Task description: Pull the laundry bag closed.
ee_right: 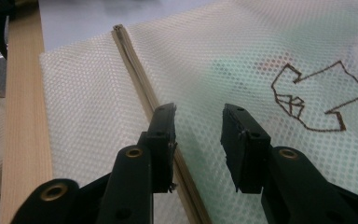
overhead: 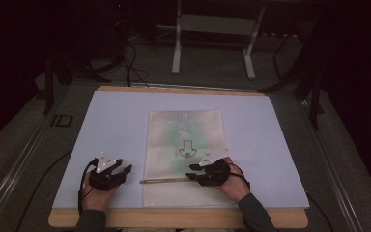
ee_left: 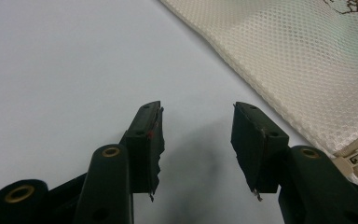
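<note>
While the mesh zipper bag (overhead: 183,159) lay flat mid-tabletop (overhead: 111,121), right gripper (ee_right: 198,144) hovered half-open and empty beside its zipper track (ee_right: 135,70); left gripper (ee_left: 196,140) was wide open, empty, just off the bag. Risk: jaws pinch mesh, not zipper, bunching the bag.

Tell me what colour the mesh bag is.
The mesh bag is cream-white, greenish where contents show through; right gripper view shows it best.

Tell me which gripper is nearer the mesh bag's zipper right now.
Right. The right gripper sits over the mesh bag, jaws open at its zipper. The left gripper rests open on the white mat, just off the bag's left edge.
</note>
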Demonstrator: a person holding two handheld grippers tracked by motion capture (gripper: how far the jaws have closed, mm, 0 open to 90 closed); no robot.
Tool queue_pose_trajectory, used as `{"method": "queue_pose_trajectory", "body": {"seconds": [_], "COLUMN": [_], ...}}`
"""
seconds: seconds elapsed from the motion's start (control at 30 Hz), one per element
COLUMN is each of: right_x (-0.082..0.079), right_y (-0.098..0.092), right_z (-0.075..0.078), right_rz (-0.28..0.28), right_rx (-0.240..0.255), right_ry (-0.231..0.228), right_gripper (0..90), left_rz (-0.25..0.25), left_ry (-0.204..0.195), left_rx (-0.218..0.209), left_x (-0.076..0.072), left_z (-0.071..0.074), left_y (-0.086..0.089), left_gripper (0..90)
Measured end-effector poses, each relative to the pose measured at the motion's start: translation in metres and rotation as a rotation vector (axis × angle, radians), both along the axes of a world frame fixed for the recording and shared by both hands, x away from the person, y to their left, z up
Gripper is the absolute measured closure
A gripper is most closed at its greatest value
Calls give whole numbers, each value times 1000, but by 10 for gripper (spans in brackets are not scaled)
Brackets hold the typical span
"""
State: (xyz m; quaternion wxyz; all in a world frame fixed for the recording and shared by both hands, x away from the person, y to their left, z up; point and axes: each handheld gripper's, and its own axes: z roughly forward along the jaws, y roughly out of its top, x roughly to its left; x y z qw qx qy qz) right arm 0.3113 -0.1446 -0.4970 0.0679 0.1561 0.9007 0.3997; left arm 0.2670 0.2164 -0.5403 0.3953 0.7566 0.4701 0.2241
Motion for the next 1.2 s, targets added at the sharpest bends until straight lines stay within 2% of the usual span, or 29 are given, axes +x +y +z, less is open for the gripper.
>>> {"method": "queue_pose_trajectory", "body": {"seconds": [1.2], "right_x": [-2], "right_y": [44], "right_z": [11], "right_rz": [96], "right_rx": [-14], "right_ry": [-15], "right_gripper": [633], "left_rz": [-6], "left_ry": [4], "left_rx": [-19], "left_x": [1], "left_z": [0], "left_y": [2], "left_gripper": [529]}}
